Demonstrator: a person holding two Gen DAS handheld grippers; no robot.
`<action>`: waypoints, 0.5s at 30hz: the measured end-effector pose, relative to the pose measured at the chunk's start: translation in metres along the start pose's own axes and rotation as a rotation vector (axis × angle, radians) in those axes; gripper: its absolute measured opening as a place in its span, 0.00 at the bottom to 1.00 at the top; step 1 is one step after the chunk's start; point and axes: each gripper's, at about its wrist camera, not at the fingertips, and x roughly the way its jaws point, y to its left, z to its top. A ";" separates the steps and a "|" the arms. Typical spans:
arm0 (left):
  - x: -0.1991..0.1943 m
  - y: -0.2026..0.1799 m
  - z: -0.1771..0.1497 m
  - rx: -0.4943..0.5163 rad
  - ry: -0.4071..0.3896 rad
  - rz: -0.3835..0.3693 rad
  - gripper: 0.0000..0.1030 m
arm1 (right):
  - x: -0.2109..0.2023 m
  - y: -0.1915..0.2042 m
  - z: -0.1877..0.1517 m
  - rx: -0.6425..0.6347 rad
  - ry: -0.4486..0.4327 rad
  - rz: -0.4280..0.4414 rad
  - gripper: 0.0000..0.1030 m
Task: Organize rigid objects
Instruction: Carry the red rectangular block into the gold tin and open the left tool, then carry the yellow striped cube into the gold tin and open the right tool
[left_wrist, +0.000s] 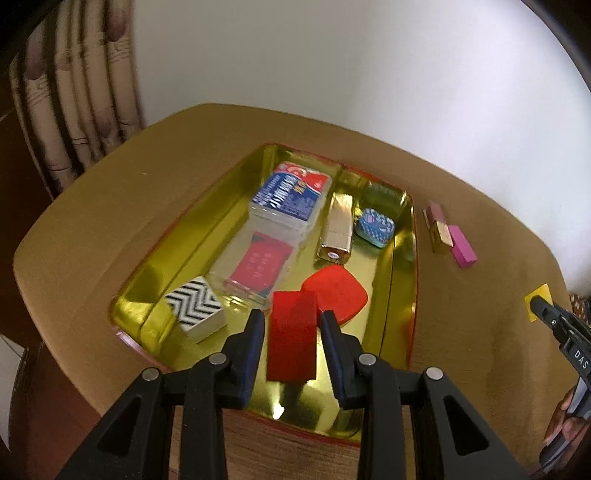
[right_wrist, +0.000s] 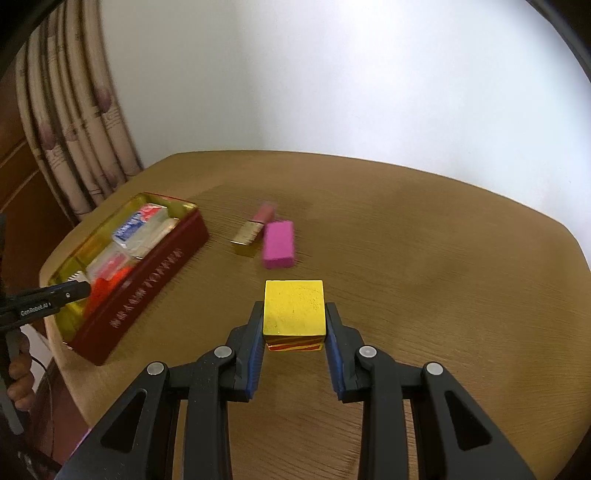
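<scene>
In the left wrist view my left gripper (left_wrist: 291, 317) is shut on a red block (left_wrist: 291, 336), held over the near end of the gold-lined tin tray (left_wrist: 402, 306). The tray holds a zigzag-patterned box (left_wrist: 195, 308), a clear case with a red card (left_wrist: 255, 266), a blue-and-red pack (left_wrist: 290, 195), a gold lighter (left_wrist: 336, 229), a small blue tin (left_wrist: 375, 227) and a red rounded piece (left_wrist: 338, 291). In the right wrist view my right gripper (right_wrist: 294, 314) is shut on a yellow-topped cube (right_wrist: 294, 308) just above the table. A pink block (right_wrist: 278, 249) and a lipstick (right_wrist: 255, 229) lie beyond it.
The tray (right_wrist: 147, 288) sits at the left of the round wooden table (right_wrist: 424, 258), with dark red outer walls. The pink block (left_wrist: 463, 247) and the lipstick (left_wrist: 439, 229) lie right of the tray. A curtain (right_wrist: 74, 129) hangs at the back left; a white wall is behind.
</scene>
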 end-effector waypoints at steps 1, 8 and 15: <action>-0.006 0.002 -0.001 -0.009 -0.011 0.002 0.31 | -0.001 0.006 0.003 -0.006 -0.002 0.015 0.27; -0.034 0.024 -0.012 -0.096 -0.036 0.029 0.33 | 0.011 0.071 0.037 -0.056 0.020 0.206 0.27; -0.055 0.042 -0.021 -0.119 -0.096 0.043 0.34 | 0.054 0.135 0.062 -0.100 0.071 0.293 0.27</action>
